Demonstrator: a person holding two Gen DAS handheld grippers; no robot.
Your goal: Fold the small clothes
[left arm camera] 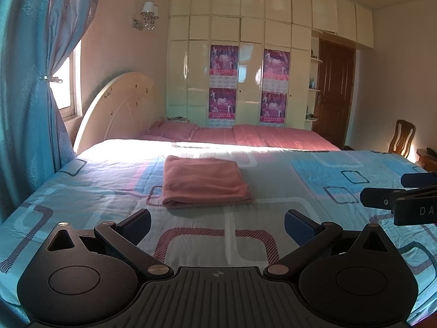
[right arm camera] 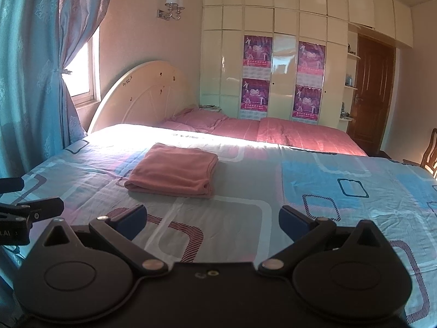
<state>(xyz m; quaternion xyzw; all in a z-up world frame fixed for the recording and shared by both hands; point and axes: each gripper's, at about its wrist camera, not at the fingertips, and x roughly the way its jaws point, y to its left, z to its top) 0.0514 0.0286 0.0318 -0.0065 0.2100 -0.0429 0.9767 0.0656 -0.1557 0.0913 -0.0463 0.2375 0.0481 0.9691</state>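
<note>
While nothing sits between either pair of jaws, the folded pink cloth (left arm camera: 204,181) lies flat on the patterned bedsheet (left arm camera: 314,180), ahead of the left gripper (left arm camera: 217,225) & a bit left of its centre line, well apart from the fingertips. From the right gripper (right arm camera: 212,222) the same cloth is ahead & clearly off to the left, also well clear. No real containers close by; the white wardrobe (right arm camera: 284,54) far beyond the jaws has its doors closed w/ purple posters (right arm camera: 256,52) on them, contents not visible. Left gripper: jaws spread wide, blue pads (left arm camera: 299,228) facing in, holding nothing, hovering low over the sheet, pointed across the bed. Right gripper: jaws also wide apart, empty, roughly level w/ the left one & to its right — each shows at the edge of the other's view. Cloth looks like 2+ layers, tho the fisheye blur makes that hard to confirm.
</note>
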